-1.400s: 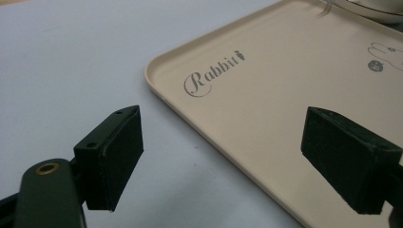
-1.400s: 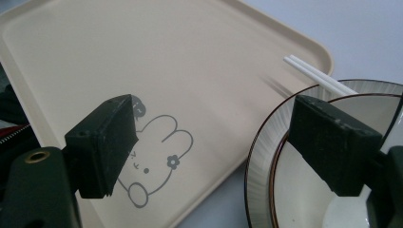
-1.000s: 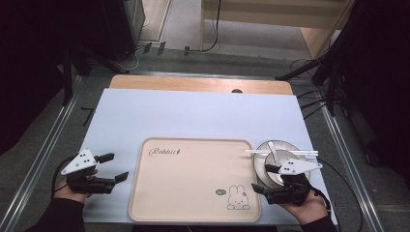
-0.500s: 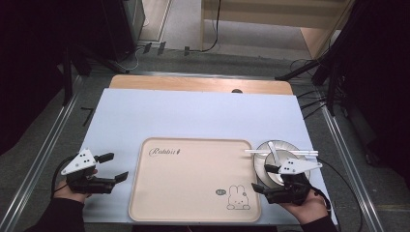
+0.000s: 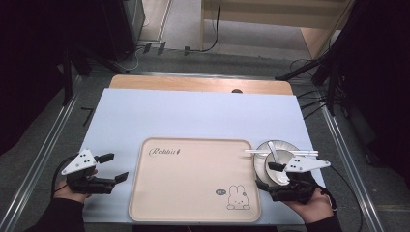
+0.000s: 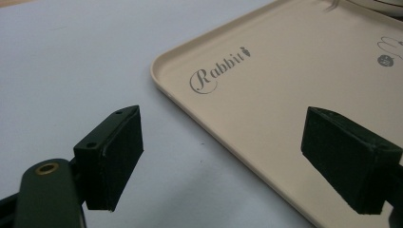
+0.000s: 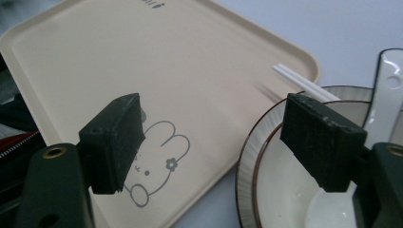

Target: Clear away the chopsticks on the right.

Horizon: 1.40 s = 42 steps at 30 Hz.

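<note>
A beige tray (image 5: pixel 193 193) printed with "Rabbit" and a rabbit drawing lies flat at the near middle of the table. My left gripper (image 5: pixel 115 166) rests just left of it, open and holding nothing. Its view looks over the tray's corner (image 6: pixel 285 95), with one jaw over the table and the other over the tray. A white bowl (image 5: pixel 265 163) with a dark rim stands against the tray's right edge. A white spoon (image 5: pixel 273 151) lies in it and white chopsticks (image 5: pixel 280 152) lie across it. My right gripper (image 5: pixel 267 176) hovers open over the bowl's near rim (image 7: pixel 247 180), close to the tray (image 7: pixel 190 71).
A pale blue-white cover (image 5: pixel 193 116) spreads over the table, with bare wood (image 5: pixel 193 83) along the far edge. Metal rails (image 5: pixel 348 159) run down both sides. Cables and dark stands (image 5: pixel 309 72) sit on the floor beyond.
</note>
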Motion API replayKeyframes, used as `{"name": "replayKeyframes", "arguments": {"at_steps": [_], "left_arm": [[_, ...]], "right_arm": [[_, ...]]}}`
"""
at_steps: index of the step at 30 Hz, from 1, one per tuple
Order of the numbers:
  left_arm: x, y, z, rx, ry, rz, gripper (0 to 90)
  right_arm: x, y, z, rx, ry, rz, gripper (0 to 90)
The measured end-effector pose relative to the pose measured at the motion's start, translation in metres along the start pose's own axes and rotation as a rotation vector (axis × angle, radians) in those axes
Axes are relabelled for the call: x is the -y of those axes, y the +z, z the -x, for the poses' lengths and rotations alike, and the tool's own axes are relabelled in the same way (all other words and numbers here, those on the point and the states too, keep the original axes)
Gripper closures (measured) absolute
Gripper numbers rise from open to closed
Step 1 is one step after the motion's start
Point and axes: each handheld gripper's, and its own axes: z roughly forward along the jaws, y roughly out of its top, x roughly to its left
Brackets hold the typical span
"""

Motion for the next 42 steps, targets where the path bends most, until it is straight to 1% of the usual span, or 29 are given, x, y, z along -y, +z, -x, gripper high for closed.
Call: {"name": "replayKeyframes", "arguments": {"at_steps": [5, 8, 9, 10, 11, 14, 15, 16, 18, 19, 20, 22, 23, 24, 26, 27, 28, 29, 30, 31, 32, 34, 36, 37, 38, 40, 41, 42], "left_arm": [[0.0, 0.0, 0.0, 0.0, 0.003, -0.005, 14.6], [0.0, 0.0, 0.0, 0.005, 0.004, -0.006, 14.6], [0.0, 0.0, 0.001, 0.005, 0.003, -0.006, 14.6], [0.0, 0.0, 0.001, 0.006, 0.003, -0.006, 14.6], [0.0, 0.0, 0.0, 0.007, 0.004, -0.007, 14.6], [0.0, 0.001, 0.0, 0.008, 0.005, -0.008, 14.6], [0.0, 0.001, 0.001, 0.007, 0.005, -0.009, 14.6], [0.0, 0.001, 0.001, 0.007, 0.003, -0.01, 14.6], [0.0, 0.001, 0.001, 0.007, 0.002, -0.01, 14.6], [0.0, 0.001, 0.001, 0.007, 0.002, -0.012, 14.6], [0.0, 0.001, 0.001, 0.007, 0.002, -0.013, 14.6], [0.0, 0.002, 0.001, 0.007, 0.004, -0.014, 14.6], [0.0, 0.002, 0.001, 0.007, 0.004, -0.013, 14.6], [0.0, 0.002, 0.001, 0.007, 0.004, -0.014, 14.6], [0.0, 0.002, 0.0, 0.006, 0.004, -0.015, 14.6], [0.0, 0.002, 0.0, 0.006, 0.004, -0.016, 14.6], [0.0, 0.002, 0.0, 0.006, 0.004, -0.016, 14.6], [0.0, 0.003, 0.001, 0.006, 0.004, -0.015, 14.6], [0.0, 0.003, 0.001, 0.008, 0.003, -0.015, 14.6], [0.0, 0.003, 0.001, 0.009, 0.003, -0.015, 14.6], [-0.001, 0.003, 0.001, 0.009, 0.004, -0.015, 14.6], [-0.001, 0.003, 0.001, 0.008, 0.004, -0.017, 14.6], [0.0, 0.003, 0.001, 0.008, 0.004, -0.016, 14.6], [0.0, 0.003, 0.0, 0.007, 0.005, -0.018, 14.6], [0.0, 0.003, 0.0, 0.008, 0.003, -0.019, 14.6], [0.0, 0.003, 0.0, 0.008, 0.004, -0.022, 14.6], [0.0, 0.003, 0.0, 0.009, 0.005, -0.022, 14.6], [0.0, 0.003, 0.0, 0.009, 0.003, -0.021, 14.6]], "right_arm": [[-0.004, -0.013, 0.009, 0.034, 0.012, 0.035, 27.7], [-0.003, -0.02, 0.019, 0.057, 0.044, 0.05, 29.7], [-0.001, -0.025, 0.026, 0.084, 0.057, 0.061, 31.3], [-0.001, -0.025, 0.026, 0.084, 0.057, 0.061, 31.3], [0.0, -0.028, 0.029, 0.091, 0.064, 0.067, 33.0], [0.003, -0.034, 0.04, 0.126, 0.084, 0.08, 33.9], [0.004, -0.037, 0.046, 0.13, 0.108, 0.089, 37.6], [0.005, -0.038, 0.05, 0.132, 0.108, 0.089, 38.5], [0.005, -0.039, 0.058, 0.157, 0.103, 0.079, 43.2], [0.005, -0.039, 0.058, 0.157, 0.103, 0.079, 43.2], [0.006, -0.04, 0.061, 0.17, 0.107, 0.073, 44.0], [0.008, -0.043, 0.074, 0.186, 0.131, 0.08, 48.3], [0.009, -0.044, 0.081, 0.198, 0.156, 0.085, 50.1], [0.01, -0.044, 0.084, 0.206, 0.17, 0.09, 52.5], [0.014, -0.044, 0.093, 0.227, 0.197, 0.087, 58.1], [0.015, -0.043, 0.096, 0.235, 0.202, 0.083, 64.0], [0.018, -0.039, 0.104, 0.243, 0.21, 0.076, 70.6], [0.018, -0.039, 0.104, 0.243, 0.21, 0.076, 70.6], [0.02, -0.037, 0.107, 0.251, 0.212, 0.065, 75.9], [0.021, -0.035, 0.111, 0.253, 0.206, 0.058, 78.4], [0.022, -0.033, 0.114, 0.256, 0.211, 0.053, 83.6], [0.023, -0.028, 0.122, 0.247, 0.231, 0.041, 89.8], [0.025, -0.024, 0.13, 0.247, 0.251, 0.03, 90.0], [0.026, -0.019, 0.138, 0.248, 0.267, 0.01, 90.0], [0.026, -0.019, 0.138, 0.248, 0.267, 0.01, 90.0], [0.027, -0.014, 0.145, 0.238, 0.284, -0.006, 90.0], [0.027, -0.011, 0.147, 0.241, 0.286, -0.015, 90.0], [0.027, -0.008, 0.149, 0.233, 0.281, -0.029, 90.0]]}}
